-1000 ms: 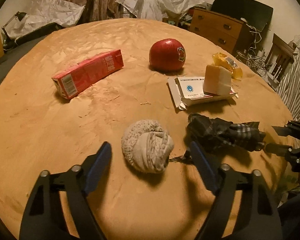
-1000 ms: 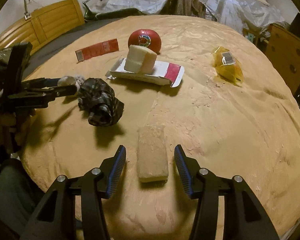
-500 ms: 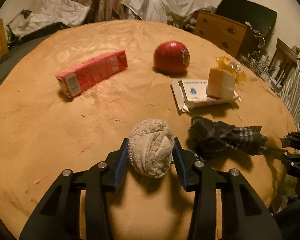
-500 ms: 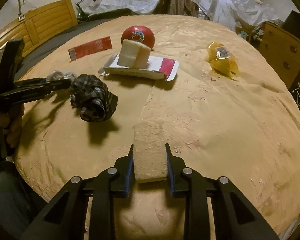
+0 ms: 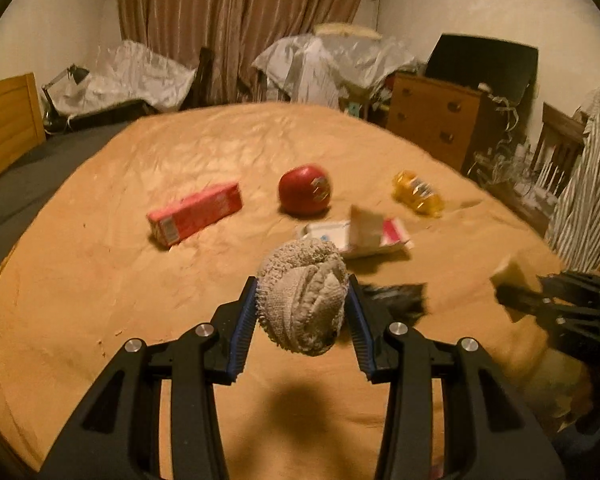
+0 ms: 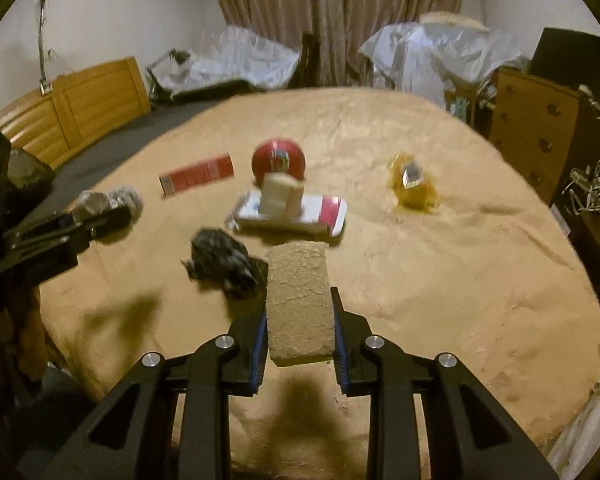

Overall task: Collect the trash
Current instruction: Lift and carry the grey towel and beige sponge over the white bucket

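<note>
Left gripper and right gripper, fingers clamped on loads.

Bed covered with a wrinkled tan blanket, dark grey sheet bare along its 9 o'clock edge. Lying directly on the blanket in the left wrist view: red carton on its side toward 11 o'clock, round red ball near 12, crumpled yellow wrapper toward 1, flattened white-and-red box just below the ball with a pale block resting on it, dark checked cloth bunched at 3 o'clock of centre.
</note>
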Demonstrator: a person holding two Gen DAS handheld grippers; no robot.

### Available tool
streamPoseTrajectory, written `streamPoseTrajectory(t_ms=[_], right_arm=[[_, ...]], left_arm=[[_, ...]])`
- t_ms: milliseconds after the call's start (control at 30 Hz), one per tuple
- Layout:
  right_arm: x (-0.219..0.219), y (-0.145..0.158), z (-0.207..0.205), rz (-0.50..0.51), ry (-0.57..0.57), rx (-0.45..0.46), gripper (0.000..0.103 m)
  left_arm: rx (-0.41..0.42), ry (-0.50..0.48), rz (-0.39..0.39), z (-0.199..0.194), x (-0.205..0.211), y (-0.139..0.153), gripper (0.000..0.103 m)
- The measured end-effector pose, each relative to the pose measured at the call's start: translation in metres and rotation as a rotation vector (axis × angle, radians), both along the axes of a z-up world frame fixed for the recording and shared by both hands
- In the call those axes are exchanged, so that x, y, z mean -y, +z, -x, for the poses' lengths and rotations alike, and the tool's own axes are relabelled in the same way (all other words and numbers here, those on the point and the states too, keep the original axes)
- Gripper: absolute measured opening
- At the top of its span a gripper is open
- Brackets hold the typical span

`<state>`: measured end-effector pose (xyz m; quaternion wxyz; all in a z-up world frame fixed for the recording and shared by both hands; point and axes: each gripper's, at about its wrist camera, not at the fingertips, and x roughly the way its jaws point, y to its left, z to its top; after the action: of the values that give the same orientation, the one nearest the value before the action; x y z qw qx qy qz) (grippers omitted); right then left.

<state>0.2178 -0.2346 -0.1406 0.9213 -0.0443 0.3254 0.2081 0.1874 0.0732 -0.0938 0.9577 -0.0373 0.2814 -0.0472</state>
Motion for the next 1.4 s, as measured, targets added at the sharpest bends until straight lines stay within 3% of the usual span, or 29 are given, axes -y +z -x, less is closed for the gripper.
streamPoseTrajectory(t_ms=[300,633,1100,1400], right_arm=[[0.007,0.049,0.045,-0.057,-0.042,0.16,0.028],[0.009,0.088,0.09,-0.11,-0.07,0.319,0.028],[0.011,0.098,0.106,-0.117,-0.071,0.351,0.028],[0.045,0.109,0.122,-0.088,-0.12,0.347,0.028]], left_arm=[[0.146,0.045,-0.023,0.041,0.04,0.044,0.041],[0.266,0.104,-0.044,0.073,0.059,0.07,0.041],[0.279,0.114,-0.046,0.079,0.067,0.073,0.041],[0.279,0.062,-0.045,0.067,0.087,0.079,0.041]])
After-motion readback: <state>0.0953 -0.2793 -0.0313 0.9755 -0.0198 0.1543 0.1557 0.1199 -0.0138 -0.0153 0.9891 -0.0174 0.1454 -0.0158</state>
